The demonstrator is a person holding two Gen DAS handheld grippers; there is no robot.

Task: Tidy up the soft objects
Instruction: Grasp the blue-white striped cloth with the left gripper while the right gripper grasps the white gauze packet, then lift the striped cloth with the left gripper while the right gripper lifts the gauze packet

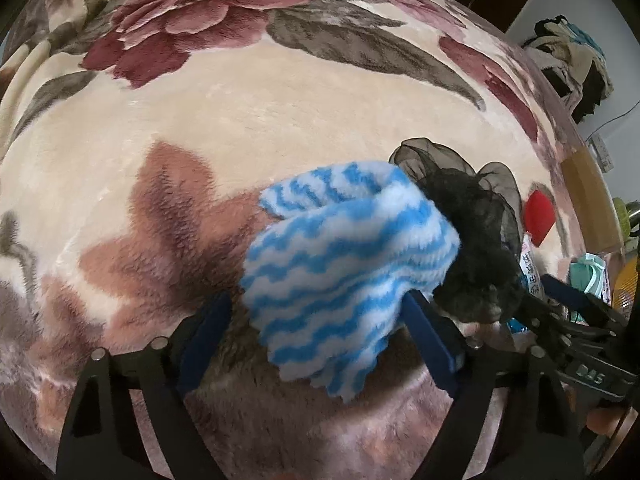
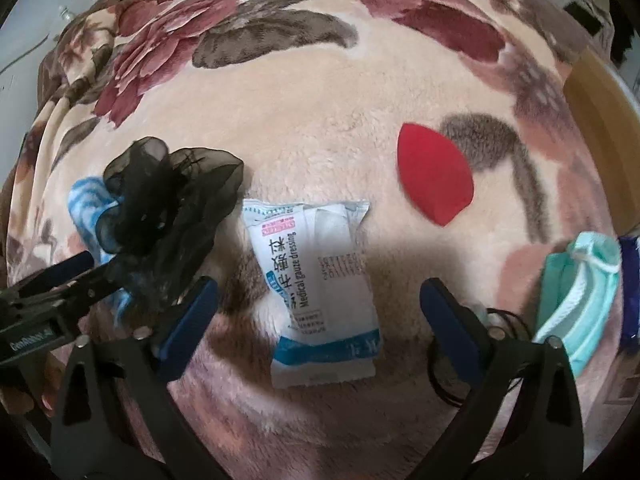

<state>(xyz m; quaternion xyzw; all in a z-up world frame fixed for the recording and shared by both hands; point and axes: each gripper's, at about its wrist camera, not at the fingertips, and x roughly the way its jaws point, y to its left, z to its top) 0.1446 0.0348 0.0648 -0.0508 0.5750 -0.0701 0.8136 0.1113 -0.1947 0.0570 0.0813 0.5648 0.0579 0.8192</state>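
Between my left claw's blue fingers, low in the left wrist frame, lies the blue-and-white striped fleece cloth; the fingers stand wide apart on either side of it, and I cannot tell whether they press it at all. Just right of the cloth, touching it, sits a black mesh scrunchie on the floral blanket.

My right claw is spread wide too, holding nothing. Centre frame in the right wrist view, a white medical gauze dressing packet lies flat on the blanket between those fingers. A red teardrop sponge lies upper right of it, apart. At the right edge a teal face mask rests, and at the left the scrunchie covers part of the striped cloth.
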